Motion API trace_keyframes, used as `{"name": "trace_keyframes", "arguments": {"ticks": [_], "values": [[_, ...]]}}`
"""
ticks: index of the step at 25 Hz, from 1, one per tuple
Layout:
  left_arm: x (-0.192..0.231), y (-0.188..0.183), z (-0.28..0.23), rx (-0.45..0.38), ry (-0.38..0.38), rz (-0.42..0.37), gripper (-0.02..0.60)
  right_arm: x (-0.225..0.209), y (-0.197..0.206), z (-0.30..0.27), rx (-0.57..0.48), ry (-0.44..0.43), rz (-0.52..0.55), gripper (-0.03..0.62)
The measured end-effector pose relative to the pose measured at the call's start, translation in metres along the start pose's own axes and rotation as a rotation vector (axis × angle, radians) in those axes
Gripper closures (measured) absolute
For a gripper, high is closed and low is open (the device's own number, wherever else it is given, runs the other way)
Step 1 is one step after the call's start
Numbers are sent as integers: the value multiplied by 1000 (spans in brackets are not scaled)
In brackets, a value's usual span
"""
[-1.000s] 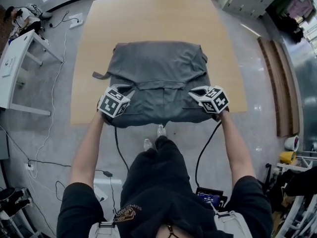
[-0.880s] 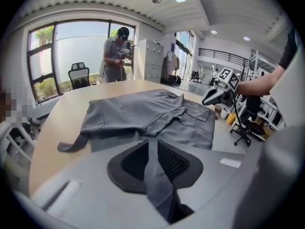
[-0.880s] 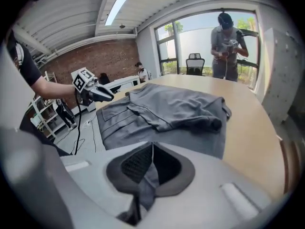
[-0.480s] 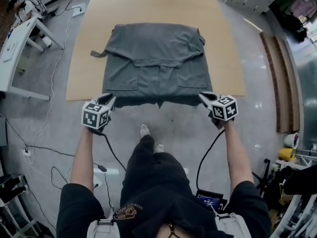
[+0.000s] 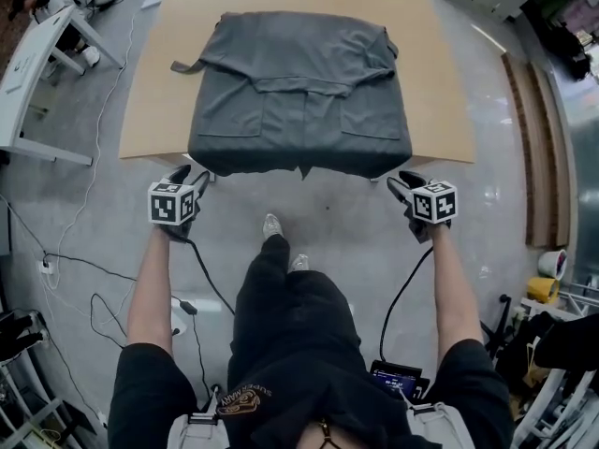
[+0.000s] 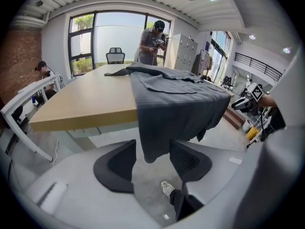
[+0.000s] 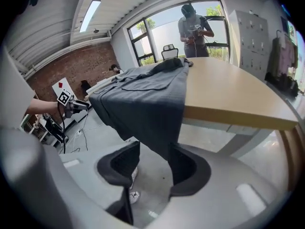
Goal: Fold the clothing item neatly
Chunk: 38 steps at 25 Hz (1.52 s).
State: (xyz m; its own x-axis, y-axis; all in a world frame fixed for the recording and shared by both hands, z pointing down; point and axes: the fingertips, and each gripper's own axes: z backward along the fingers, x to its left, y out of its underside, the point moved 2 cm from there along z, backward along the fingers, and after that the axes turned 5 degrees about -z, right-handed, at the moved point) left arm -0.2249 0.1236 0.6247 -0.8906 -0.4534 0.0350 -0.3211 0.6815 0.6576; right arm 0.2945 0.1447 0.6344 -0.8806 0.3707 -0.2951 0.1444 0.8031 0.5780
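A grey garment (image 5: 299, 92) lies flat on the wooden table (image 5: 150, 92), its near hem hanging over the front edge. My left gripper (image 5: 187, 176) is just off the hem's left corner and my right gripper (image 5: 404, 183) just off its right corner, both below the table edge. Both pairs of jaws have just been opening. In the left gripper view the garment's (image 6: 176, 104) corner dangles loose between the open jaws of the left gripper (image 6: 151, 161). In the right gripper view a corner of the garment (image 7: 143, 104) hangs between the jaws of the right gripper (image 7: 152, 163), unpinched.
A white desk (image 5: 37, 64) stands at the left, with cables (image 5: 65, 260) across the floor. Wooden boards (image 5: 524, 138) lie at the right. Someone (image 6: 152, 39) stands at the table's far end. My shoes (image 5: 271, 224) are below the table's front edge.
Both grippers have pulled back off the table and down, dragging the garment's near hem over the front edge. Their jaws have opened and let go of the corners.
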Motion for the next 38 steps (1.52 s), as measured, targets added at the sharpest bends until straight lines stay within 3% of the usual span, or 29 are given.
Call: {"name": "trace_keyframes", "arguments": {"ticks": [3, 8, 17, 19, 21, 23, 25, 30, 38], "values": [[1, -3, -18, -41, 19, -28, 299, -13, 5, -16, -9, 21, 3, 354], [-9, 6, -56, -55, 59, -49, 256, -25, 4, -49, -31, 27, 21, 268], [-20, 20, -91, -144, 154, -105, 245, -32, 21, -91, -79, -38, 98, 258], [-19, 19, -96, -152, 146, -127, 284, -32, 25, -97, -68, -46, 120, 260], [-18, 21, -97, -153, 117, -139, 412, -30, 30, -97, -55, -52, 144, 300], [-20, 26, -93, -139, 112, -138, 537, -26, 34, -92, -43, -61, 163, 483], [-28, 32, -81, -113, 142, -135, 565, -17, 39, -82, -23, -86, 171, 576], [-56, 32, -24, -81, 223, -137, 566, 25, 44, -35, 31, -207, 186, 579], [-69, -41, 69, -179, 295, -149, 566, 73, -21, 55, -47, -367, 241, 579]]}}
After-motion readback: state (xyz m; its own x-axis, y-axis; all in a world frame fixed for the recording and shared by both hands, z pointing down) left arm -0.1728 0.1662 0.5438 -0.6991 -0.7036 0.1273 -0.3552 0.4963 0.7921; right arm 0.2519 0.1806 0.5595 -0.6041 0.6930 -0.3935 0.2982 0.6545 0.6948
